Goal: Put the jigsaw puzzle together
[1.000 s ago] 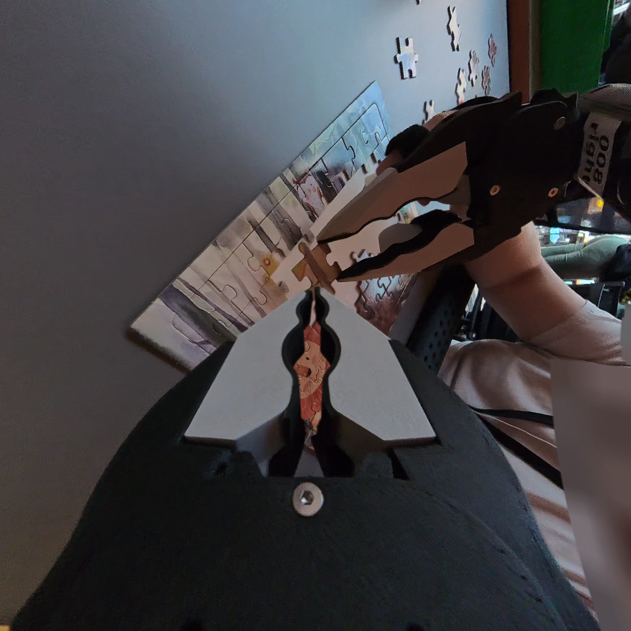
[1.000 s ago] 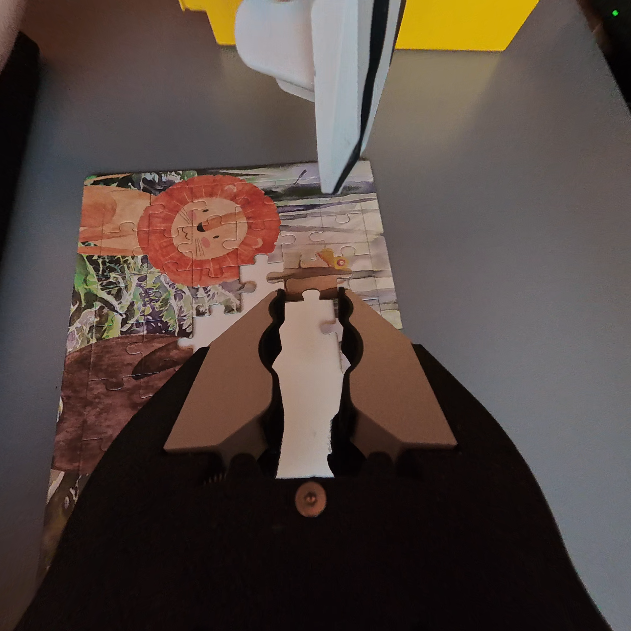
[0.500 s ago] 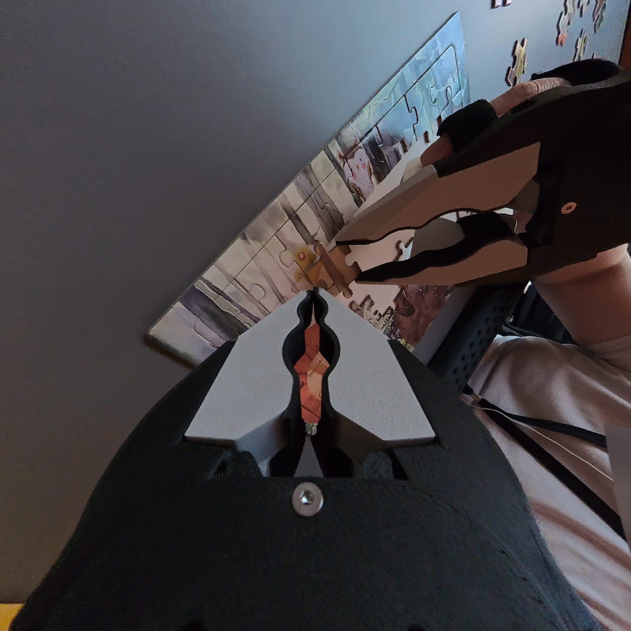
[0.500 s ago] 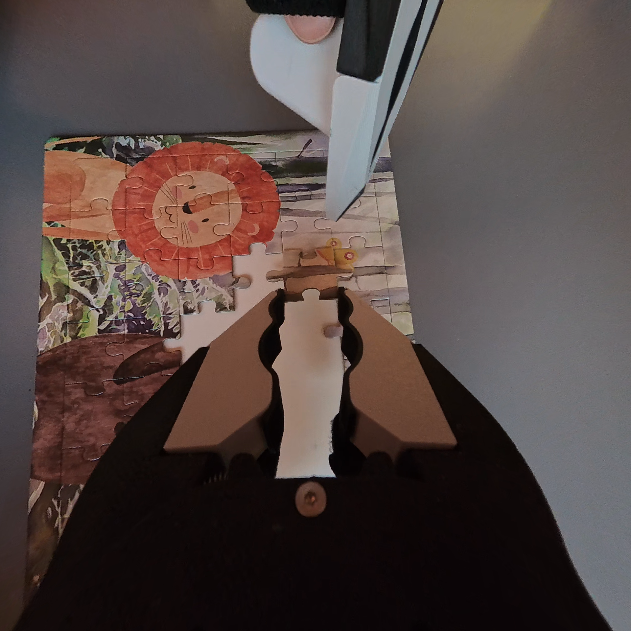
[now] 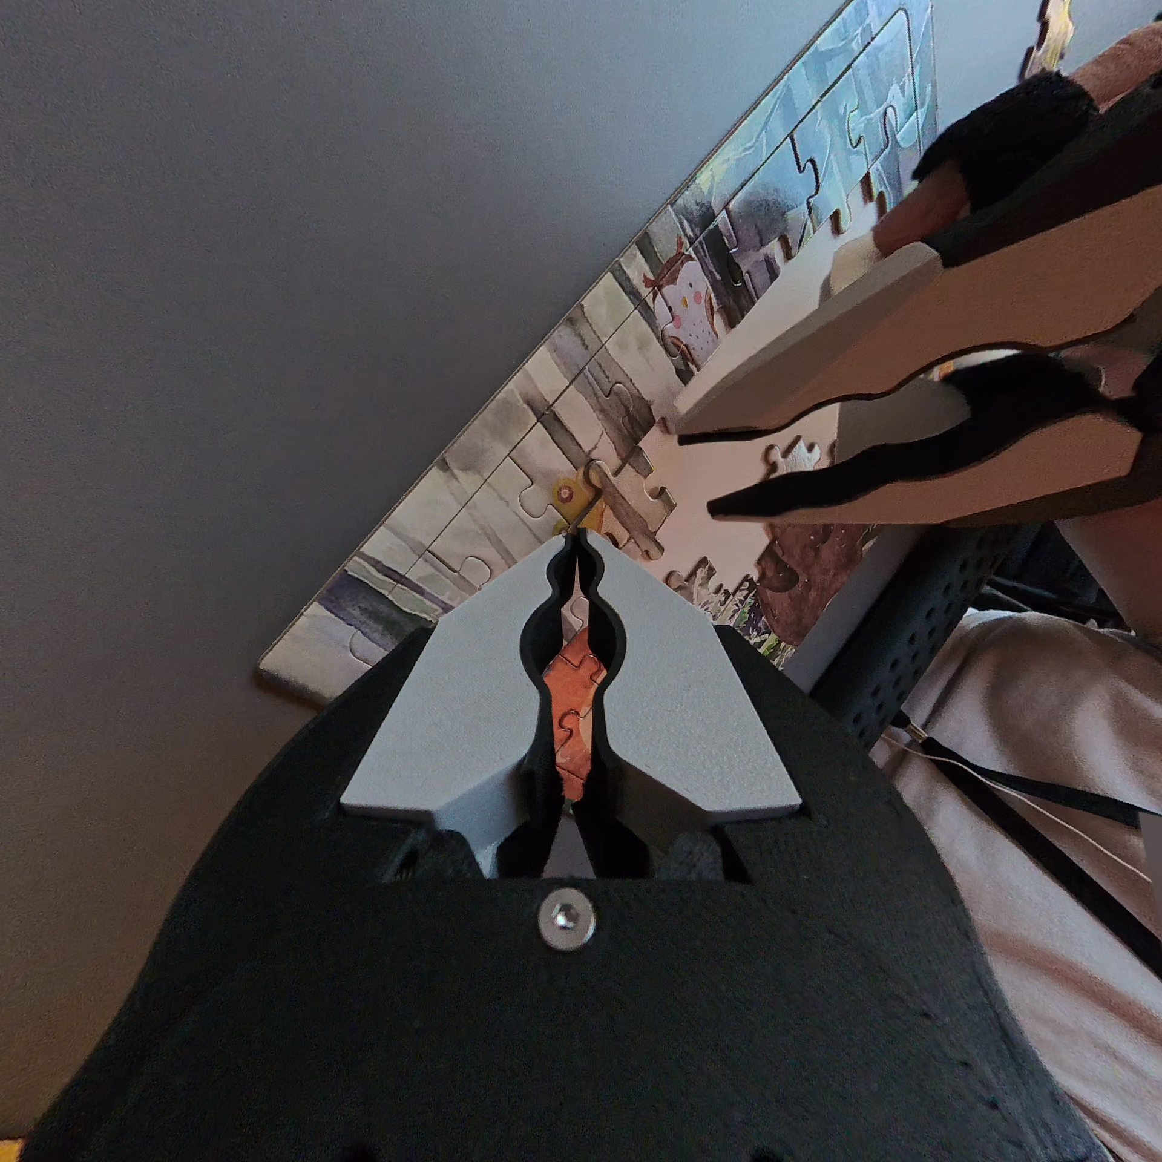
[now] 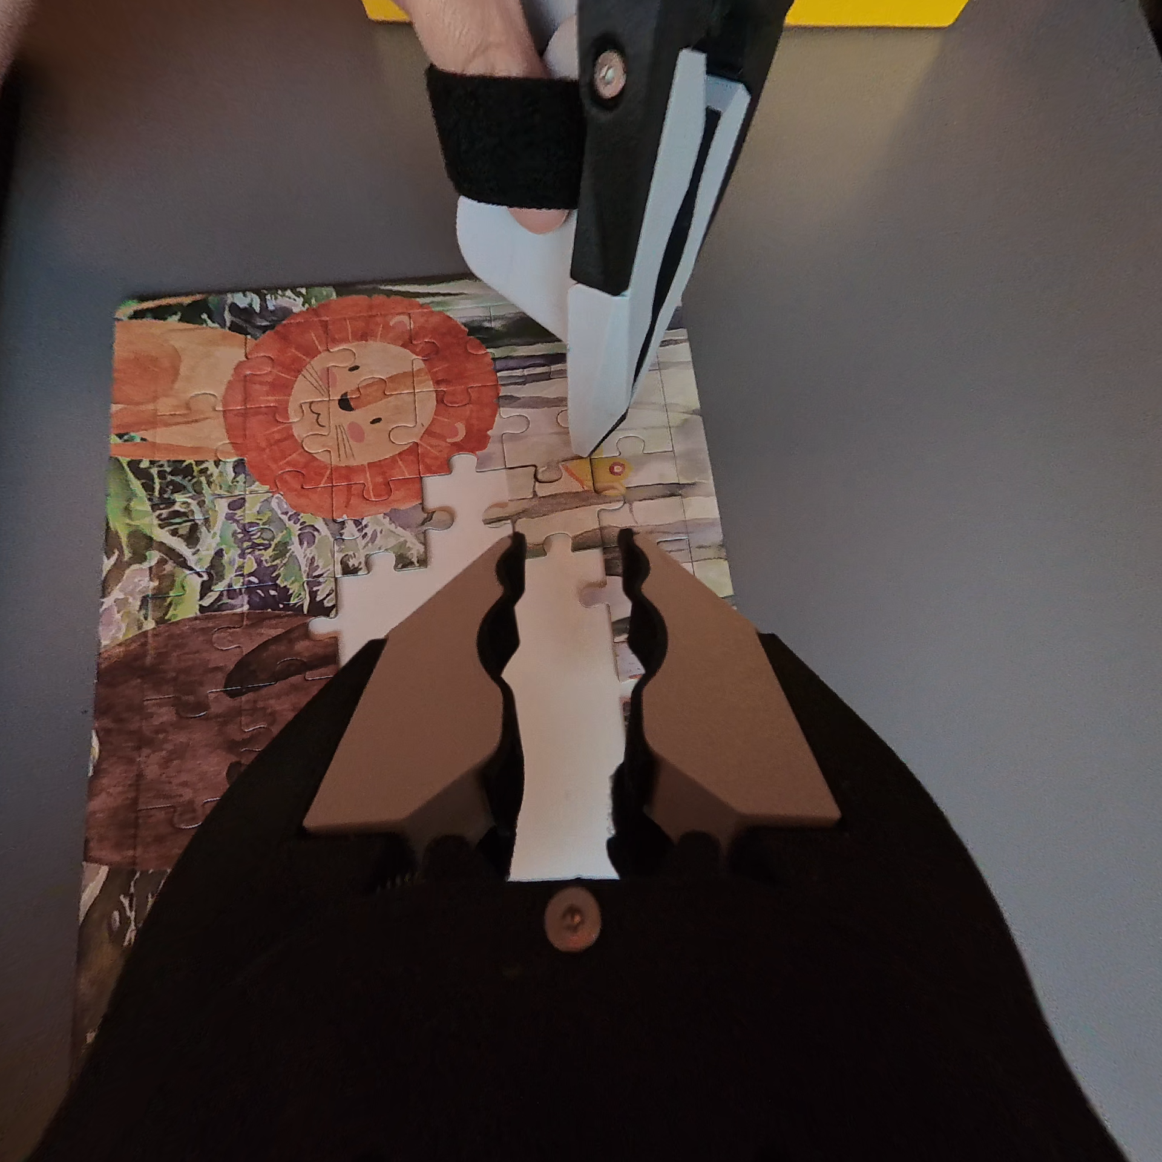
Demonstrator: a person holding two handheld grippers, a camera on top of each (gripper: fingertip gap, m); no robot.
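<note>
A: A change is seen at the right claw (image 6: 569, 534): the brown piece (image 6: 556, 512) that was pinched at its tips half a second ago has been let go and now lies in the puzzle (image 6: 251, 566), beside the white gap.

B: Confirmed. The right claw is held partly open with nothing gripped, just above the gap's edge.

A: And the left claw (image 5: 577, 533)?

B: It has been brought lower. Its tips are closed together, nothing visibly held, and are pressed at the seam by the yellow bird (image 6: 607, 471).

A: Containers?

B: Only a yellow edge (image 6: 880, 12) is glimpsed at the far side of the grey bench (image 6: 943, 377); whether it is a box cannot be told, nor its contents. A loose piece (image 5: 1053, 22) is seen past the puzzle.
</note>
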